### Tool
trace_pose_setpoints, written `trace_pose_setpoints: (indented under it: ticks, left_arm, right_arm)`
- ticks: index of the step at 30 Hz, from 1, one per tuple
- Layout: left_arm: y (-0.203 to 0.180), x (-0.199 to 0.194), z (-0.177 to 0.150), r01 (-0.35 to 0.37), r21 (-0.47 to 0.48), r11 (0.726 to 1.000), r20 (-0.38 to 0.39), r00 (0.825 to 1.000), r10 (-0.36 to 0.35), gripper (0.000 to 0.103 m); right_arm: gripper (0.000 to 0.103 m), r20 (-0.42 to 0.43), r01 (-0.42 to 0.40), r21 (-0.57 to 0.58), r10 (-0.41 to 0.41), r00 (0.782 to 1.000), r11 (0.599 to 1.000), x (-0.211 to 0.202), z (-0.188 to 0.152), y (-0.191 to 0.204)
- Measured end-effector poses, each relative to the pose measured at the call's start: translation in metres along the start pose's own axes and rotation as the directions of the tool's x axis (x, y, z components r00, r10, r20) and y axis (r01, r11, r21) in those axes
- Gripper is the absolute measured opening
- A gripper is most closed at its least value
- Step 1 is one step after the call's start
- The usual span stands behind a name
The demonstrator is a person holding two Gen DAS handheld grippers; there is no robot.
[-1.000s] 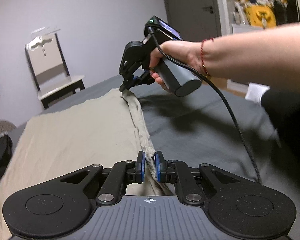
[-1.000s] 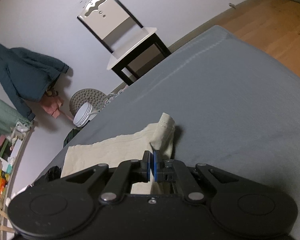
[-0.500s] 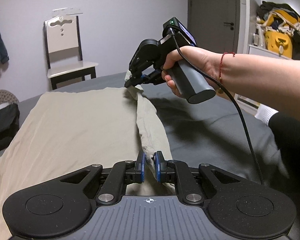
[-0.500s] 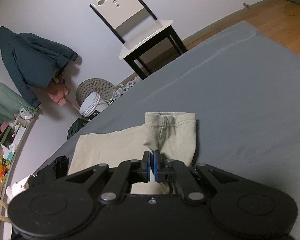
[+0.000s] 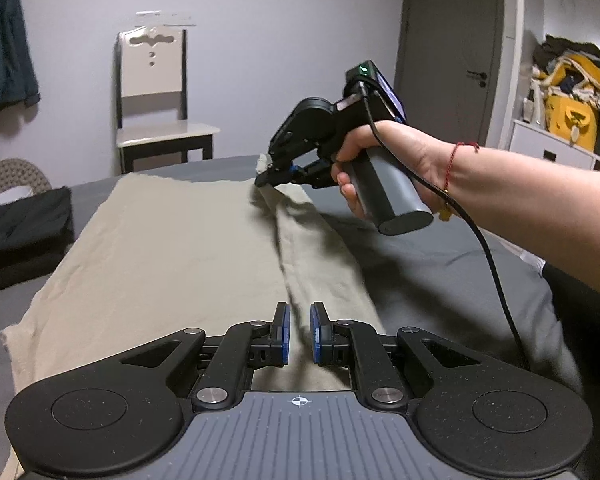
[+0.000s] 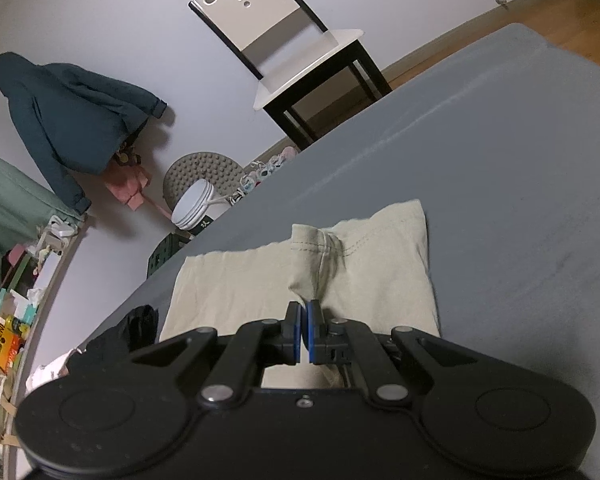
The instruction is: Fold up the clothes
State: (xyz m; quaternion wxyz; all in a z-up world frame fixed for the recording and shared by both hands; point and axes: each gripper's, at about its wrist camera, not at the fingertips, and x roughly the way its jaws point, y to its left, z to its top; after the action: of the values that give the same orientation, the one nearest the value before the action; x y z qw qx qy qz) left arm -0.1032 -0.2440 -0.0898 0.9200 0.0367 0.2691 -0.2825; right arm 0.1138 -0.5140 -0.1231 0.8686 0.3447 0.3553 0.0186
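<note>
Where grey bed meets wall — a chair.

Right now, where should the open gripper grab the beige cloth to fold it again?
Best guess: the near hem of the cloth, just ahead of the left gripper, coming low from the near side. The folded strip ends there in a raised ridge that the jaws already straddle. The right gripper pinches the far hem, so both ends would lift together.
</note>
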Motion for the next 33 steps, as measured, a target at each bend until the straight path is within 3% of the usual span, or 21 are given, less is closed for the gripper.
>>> trace_pose_setpoints:
  ticks: [3,8,12,14,16,17,20,22,26,28,33]
  left_arm:
    - [0.010,-0.001,-0.005,0.016,-0.034,0.999,-0.009,1.000,-0.016,0.011]
    - [0.014,0.007,-0.016,0.125,-0.122,0.985,-0.075,0.988,-0.135,0.012]
    - [0.009,0.015,-0.023,0.136,-0.118,0.984,-0.108,0.983,-0.149,0.026]
    - [0.008,0.013,-0.022,0.145,-0.133,0.980,-0.076,0.985,-0.156,0.042]
    - [0.008,0.010,-0.022,0.144,-0.159,0.977,-0.045,0.987,-0.152,0.083]
    - [0.009,0.009,-0.021,0.143,-0.172,0.975,-0.019,0.989,-0.148,0.086]
    - [0.011,0.012,-0.017,0.174,-0.202,0.964,0.021,0.985,-0.173,0.087]
    - [0.012,0.022,-0.014,0.157,-0.237,0.959,0.005,0.987,-0.160,0.087]
    - [0.016,0.039,-0.007,0.123,-0.303,0.945,-0.016,0.991,-0.134,0.086]
    - [0.017,0.048,-0.005,0.103,-0.327,0.939,-0.044,0.991,-0.124,0.072]
    - [0.019,0.065,-0.009,0.092,-0.366,0.926,-0.107,0.984,-0.140,0.051]
  right_arm:
    - [0.004,0.003,0.020,-0.016,-0.020,1.000,1.000,-0.001,-0.004,0.005]
    - [0.004,0.018,0.060,-0.012,-0.060,0.998,0.998,-0.009,-0.005,0.010]
    - [0.008,0.027,0.097,-0.026,-0.096,0.995,0.995,-0.015,-0.004,0.015]
    - [0.012,0.032,0.109,-0.023,-0.108,0.994,0.994,-0.019,-0.003,0.018]
    - [0.012,0.022,0.106,-0.054,-0.105,0.994,0.993,-0.025,-0.005,0.025]
    - [0.012,0.019,0.116,-0.086,-0.114,0.993,0.990,-0.029,-0.007,0.030]
    - [0.020,0.056,0.137,-0.147,-0.130,0.990,0.980,-0.043,-0.017,0.039]
    - [0.027,0.079,0.124,-0.126,-0.114,0.990,0.984,-0.051,-0.021,0.038]
    - [0.028,0.075,0.142,-0.051,-0.138,0.988,0.989,-0.044,-0.016,0.033]
    - [0.029,0.083,0.188,-0.044,-0.184,0.980,0.981,-0.035,-0.011,0.034]
    - [0.030,0.051,0.209,-0.083,-0.206,0.977,0.974,-0.002,-0.003,0.042]
